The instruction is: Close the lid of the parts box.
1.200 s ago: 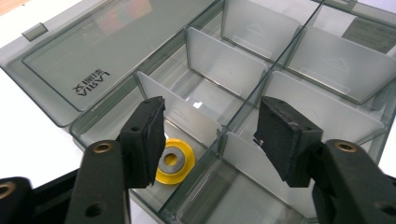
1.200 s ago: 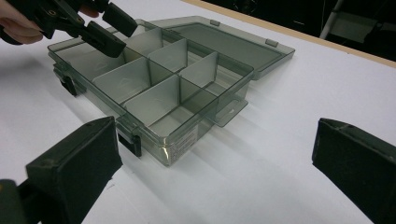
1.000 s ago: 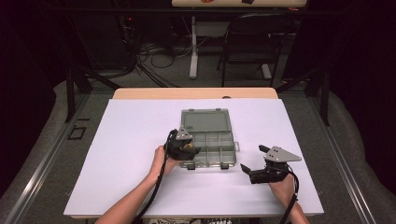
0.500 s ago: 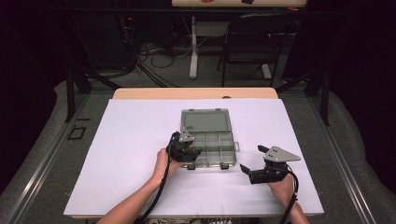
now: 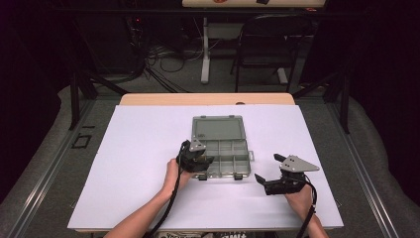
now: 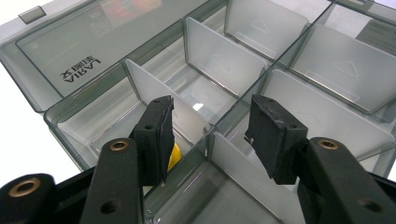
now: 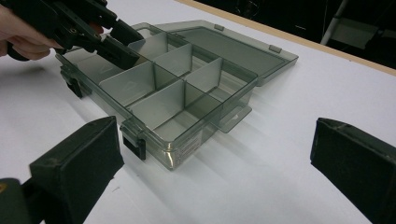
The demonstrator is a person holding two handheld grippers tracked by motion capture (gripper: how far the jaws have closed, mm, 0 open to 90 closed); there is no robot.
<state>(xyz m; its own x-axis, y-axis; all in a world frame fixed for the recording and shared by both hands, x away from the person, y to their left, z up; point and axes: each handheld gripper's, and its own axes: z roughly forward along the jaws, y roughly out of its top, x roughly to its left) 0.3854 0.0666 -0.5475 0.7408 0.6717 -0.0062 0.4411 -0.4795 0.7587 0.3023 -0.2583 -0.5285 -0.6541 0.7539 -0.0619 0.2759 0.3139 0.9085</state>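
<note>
A clear grey compartment box [image 5: 233, 159] lies open in the middle of the white table, its lid [image 5: 218, 128] folded back flat. My left gripper [image 5: 207, 161] hangs over the box's near-left compartments. Its jaws [image 6: 210, 105] stand half apart on either side of a divider wall [image 6: 196, 51] and have just been closing, pressing on nothing. A small yellow piece [image 6: 174, 156] peeks out behind the left jaw, down in a compartment. My right gripper [image 5: 266, 167] rests open on the table to the right of the box, nothing between its jaws [image 7: 215, 123].
The box [image 7: 187, 93] has several empty compartments and dark latches on its near edge. The left gripper [image 7: 116, 39] and its hand reach in over the box's far corner in the right gripper view. A chair [image 5: 260, 44] and cables stand beyond the table.
</note>
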